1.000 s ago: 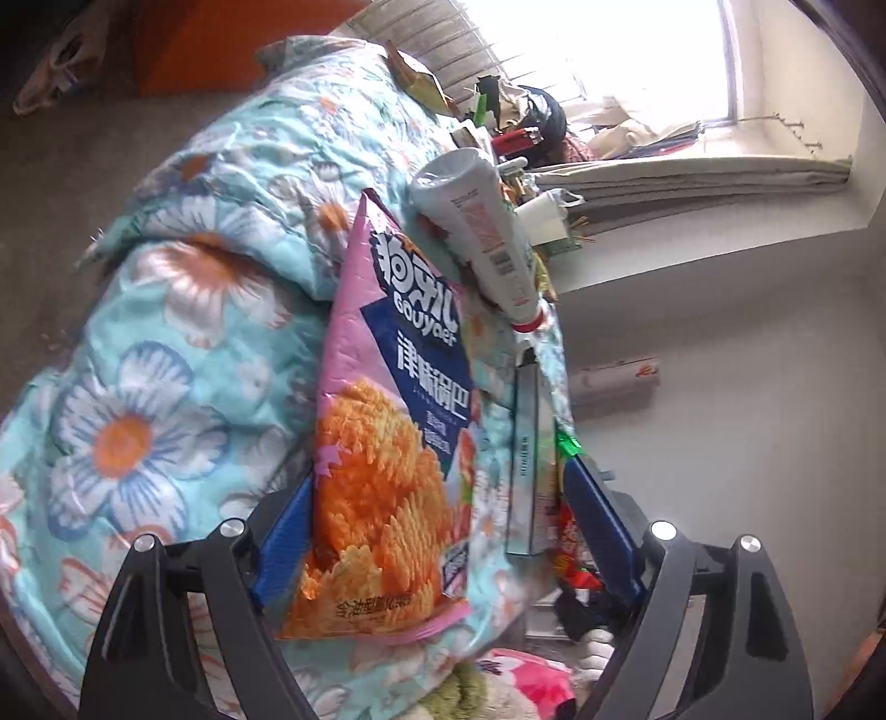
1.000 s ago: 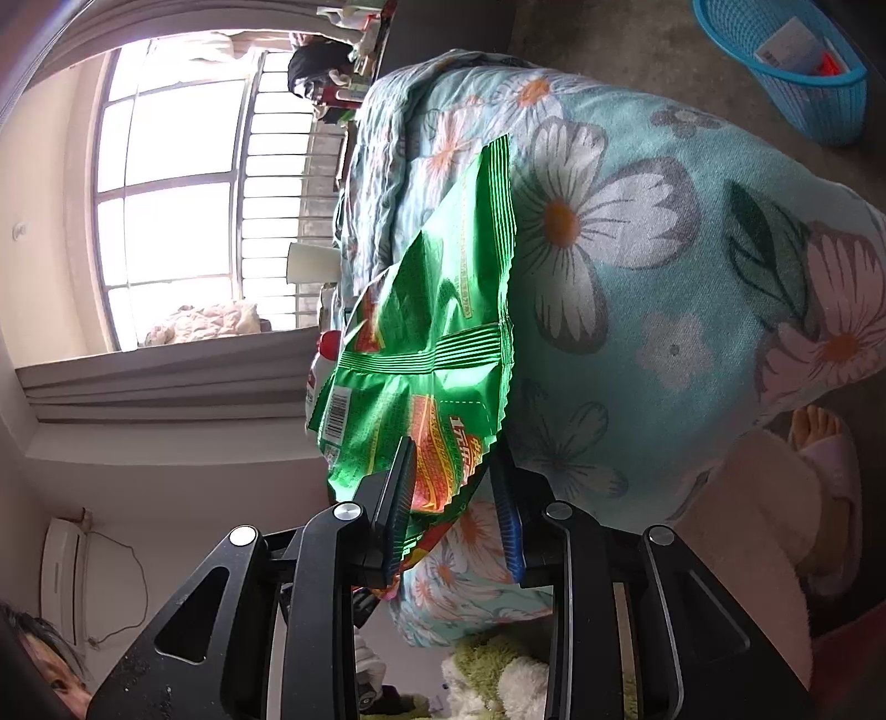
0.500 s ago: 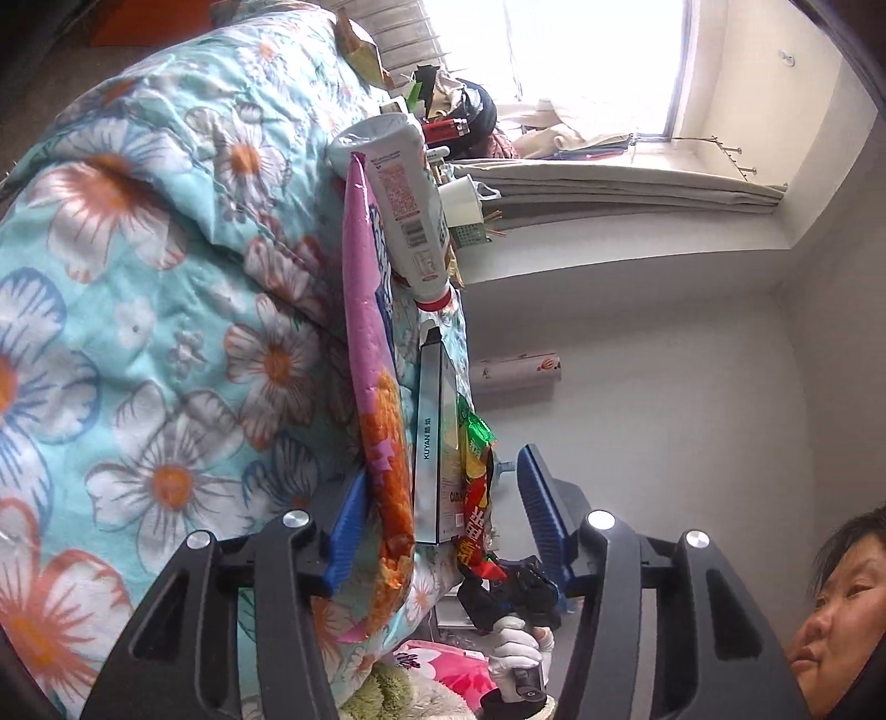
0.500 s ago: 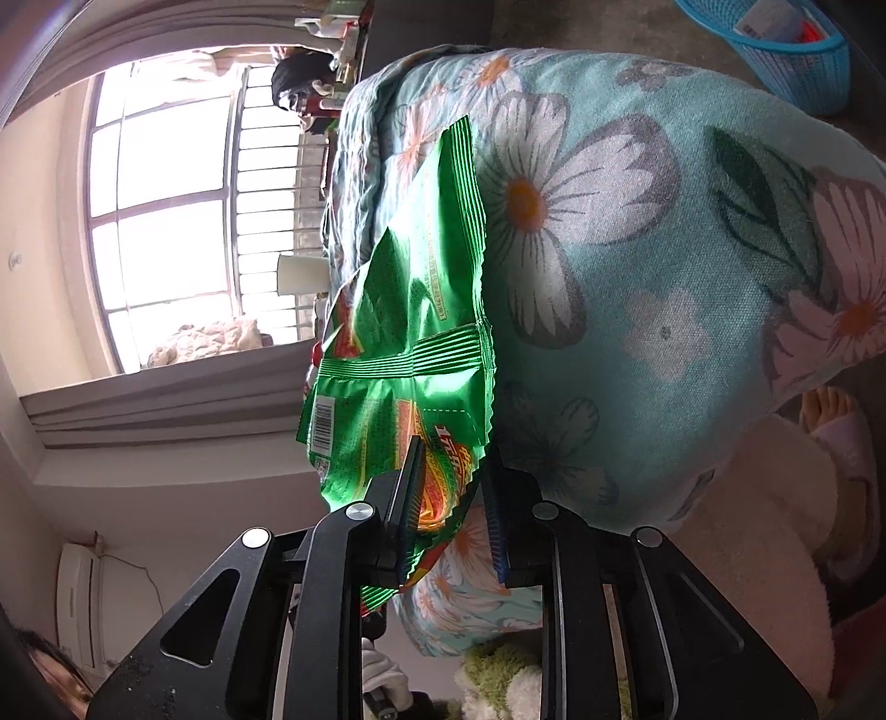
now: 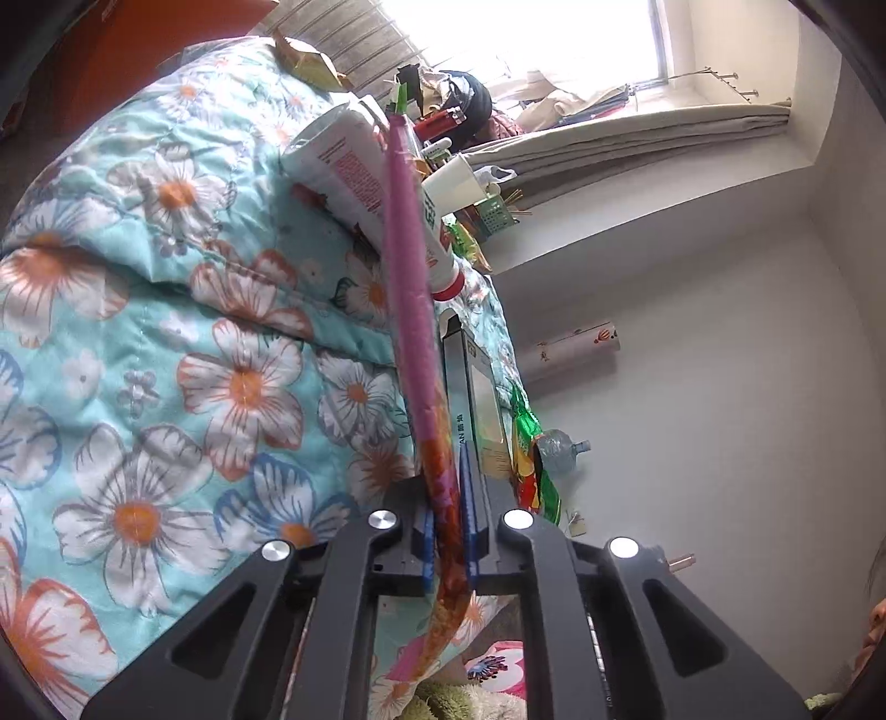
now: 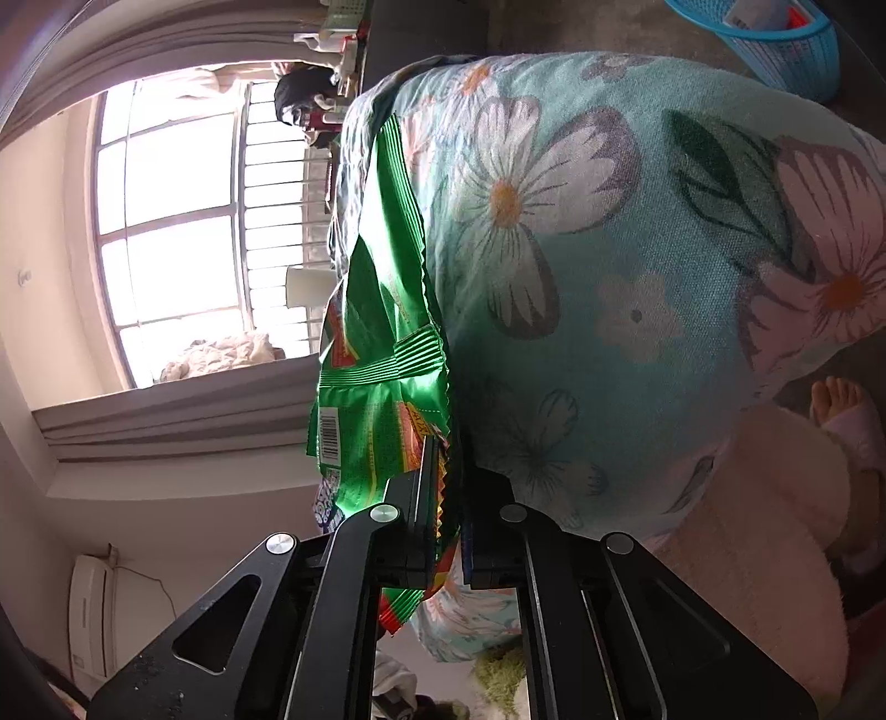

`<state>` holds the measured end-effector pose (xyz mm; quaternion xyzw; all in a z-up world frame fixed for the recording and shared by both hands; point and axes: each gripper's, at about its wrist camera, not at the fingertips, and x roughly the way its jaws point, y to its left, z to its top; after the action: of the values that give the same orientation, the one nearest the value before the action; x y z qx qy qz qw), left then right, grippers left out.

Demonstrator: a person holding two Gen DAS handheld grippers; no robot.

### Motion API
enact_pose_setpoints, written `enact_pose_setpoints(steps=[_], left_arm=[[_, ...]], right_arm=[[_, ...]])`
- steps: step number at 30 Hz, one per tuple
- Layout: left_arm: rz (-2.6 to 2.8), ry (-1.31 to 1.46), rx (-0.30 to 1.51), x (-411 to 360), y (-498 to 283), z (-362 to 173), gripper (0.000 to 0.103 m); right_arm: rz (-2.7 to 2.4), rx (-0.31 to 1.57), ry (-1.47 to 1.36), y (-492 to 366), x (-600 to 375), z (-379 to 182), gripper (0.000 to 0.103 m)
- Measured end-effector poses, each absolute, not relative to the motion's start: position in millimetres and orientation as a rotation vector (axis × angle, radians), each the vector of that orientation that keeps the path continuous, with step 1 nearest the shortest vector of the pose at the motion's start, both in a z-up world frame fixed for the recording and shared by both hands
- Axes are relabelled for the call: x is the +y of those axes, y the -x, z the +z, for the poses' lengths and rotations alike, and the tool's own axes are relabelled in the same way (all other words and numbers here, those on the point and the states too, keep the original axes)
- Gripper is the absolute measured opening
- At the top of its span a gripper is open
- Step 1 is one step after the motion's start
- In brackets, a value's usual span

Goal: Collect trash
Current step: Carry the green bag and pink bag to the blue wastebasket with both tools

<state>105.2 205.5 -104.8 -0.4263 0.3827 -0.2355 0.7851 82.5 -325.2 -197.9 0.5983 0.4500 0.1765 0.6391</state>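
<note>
My left gripper (image 5: 447, 526) is shut on a pink snack bag (image 5: 410, 310), seen edge-on, standing up from the floral quilt (image 5: 166, 343). Beside it lie a white bottle with a red cap (image 5: 354, 177), a flat box (image 5: 470, 387) and a green wrapper (image 5: 531, 443). My right gripper (image 6: 446, 498) is shut on the lower edge of a green snack bag (image 6: 382, 332), held against the quilt (image 6: 637, 249).
A blue plastic basket (image 6: 775, 39) with a few items stands on the floor at the top right of the right wrist view. A cluttered windowsill (image 5: 470, 111) lies behind the bed. A person's bare foot (image 6: 841, 399) is at the right.
My left gripper closed on the pink snack bag, which turned edge-on to the camera. My right gripper stayed shut on the green bag and shifted slightly.
</note>
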Motion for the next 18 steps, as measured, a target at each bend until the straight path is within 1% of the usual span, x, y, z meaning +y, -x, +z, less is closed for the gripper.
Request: enact_pose_setpoints(steps=[10,18], left_arm=[[-0.586,0.858,0.688,198.2,-74.3,-42.9,0.004],[-0.751,0.715,0.668,128.6,-107.9,13.2,0.004]], right_arm=[[0.500,0.881,-1.396,-54.6,-355.3,-174.7,0.004],[0.524,0.744,-1.452,-27.1,-391.3,-163.1,0.004]])
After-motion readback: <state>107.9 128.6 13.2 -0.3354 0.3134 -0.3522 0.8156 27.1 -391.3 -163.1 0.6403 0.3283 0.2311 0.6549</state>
